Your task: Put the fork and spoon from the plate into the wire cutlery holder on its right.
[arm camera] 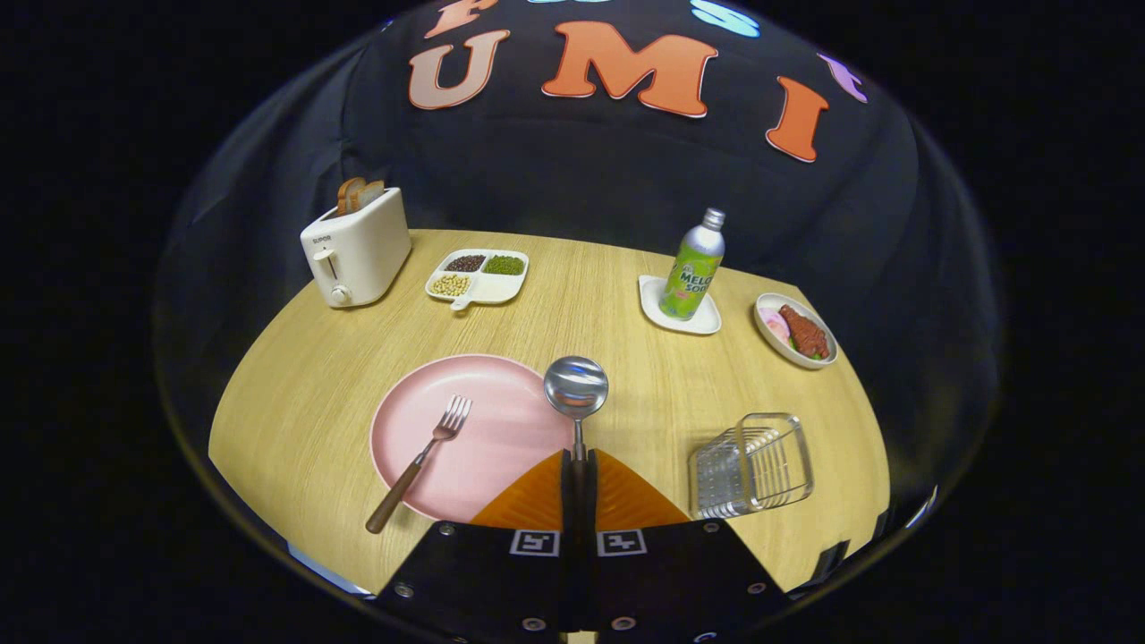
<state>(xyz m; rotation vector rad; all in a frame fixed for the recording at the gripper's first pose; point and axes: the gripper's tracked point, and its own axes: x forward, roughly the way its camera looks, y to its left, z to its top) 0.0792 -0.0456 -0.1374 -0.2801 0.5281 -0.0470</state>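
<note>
My gripper (579, 461) is shut on the spoon (576, 390), its orange fingers (537, 501) pressing on the handle. The spoon's shiny bowl sticks out ahead of the fingers, raised over the right edge of the pink plate (501, 438). A fork (420, 461) with a brown wooden handle lies on the plate's left half, tines pointing away, handle end past the near rim. The wire cutlery holder (751, 465) stands on the table to the right of the plate and of my fingers.
Along the far side of the wooden table (313, 394) stand a white toaster (356, 250) with bread, a divided dish of beans (479, 275), a green soda bottle (693, 266) on a white coaster, and a bowl of food (796, 331) at the right.
</note>
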